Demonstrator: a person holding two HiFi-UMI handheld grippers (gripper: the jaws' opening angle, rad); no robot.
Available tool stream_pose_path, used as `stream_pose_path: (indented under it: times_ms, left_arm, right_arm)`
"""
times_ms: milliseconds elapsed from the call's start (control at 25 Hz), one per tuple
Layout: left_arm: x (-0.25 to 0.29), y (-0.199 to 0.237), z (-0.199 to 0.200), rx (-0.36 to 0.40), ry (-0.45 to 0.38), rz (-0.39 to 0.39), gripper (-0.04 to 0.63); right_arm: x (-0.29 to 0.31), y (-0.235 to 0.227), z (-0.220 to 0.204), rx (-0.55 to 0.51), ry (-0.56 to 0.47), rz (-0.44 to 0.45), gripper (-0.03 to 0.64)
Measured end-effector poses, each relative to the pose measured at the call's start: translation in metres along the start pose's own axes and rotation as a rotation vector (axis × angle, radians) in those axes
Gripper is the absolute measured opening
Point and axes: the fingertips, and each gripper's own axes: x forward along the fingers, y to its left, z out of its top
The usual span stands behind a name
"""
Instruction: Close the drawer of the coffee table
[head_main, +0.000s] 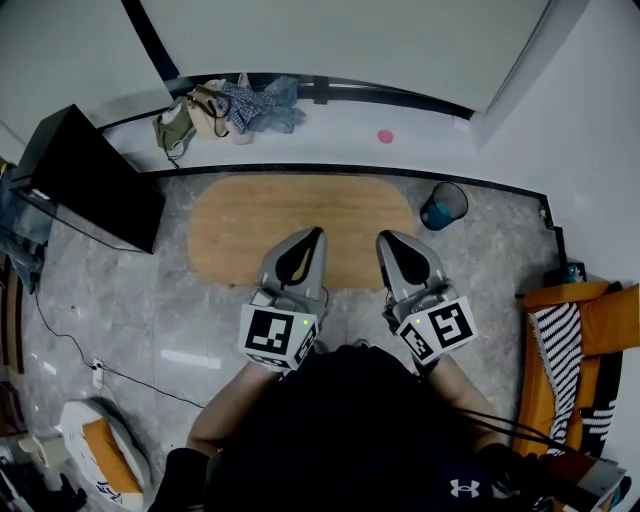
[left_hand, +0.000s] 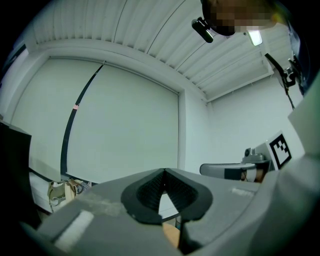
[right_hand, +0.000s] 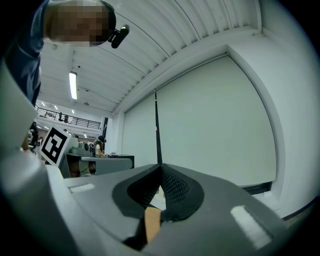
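1. Here, seen from the head view, the coffee table (head_main: 250, 215) shows as an oval wooden top on the grey marble floor (head_main: 150, 310), at 12 o'clock from the person.
2. Its drawer cannot be made out from above, so I cannot tell whether it is open.
3. The left gripper (head_main: 316, 233) points toward 12 o'clock with its tips over the near edge of the top. In its own view the jaws are pressed together with nothing between them, and only a sliver of wood shows below.
4. The right gripper (head_main: 384, 237) lies just beside it at 3 o'clock, also over the near edge. Its jaws are likewise closed tip to tip and empty.
5. Each gripper carries its marker cube (head_main: 278, 338) at the rear, toward 6 o'clock, close to the person's dark shirt (head_main: 350, 430).
6. A black flat screen (head_main: 90, 175) stands at 9 o'clock from the table, well apart from it.
7. A blue waste bin (head_main: 443, 207) sits at 3 o'clock, near the table's rounded end.
8. A heap of bags and clothes (head_main: 225, 108) lies at 11 o'clock, beyond a dark floor strip.
9. A small pink thing (head_main: 385, 135) lies at 1 o'clock, too small to tell.
10. An orange seat with a striped cloth (head_main: 560, 335) is at 4 o'clock.
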Motion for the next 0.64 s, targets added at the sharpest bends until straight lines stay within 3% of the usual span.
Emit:
stream_pose_path:
  times_ms: [640]
  left_arm:
    - [-0.02,0.017,0.004,0.005,-0.011,0.013,0.002]
  right_arm:
    - [0.006,0.023,-0.004,-0.008,0.014,0.011,0.001]
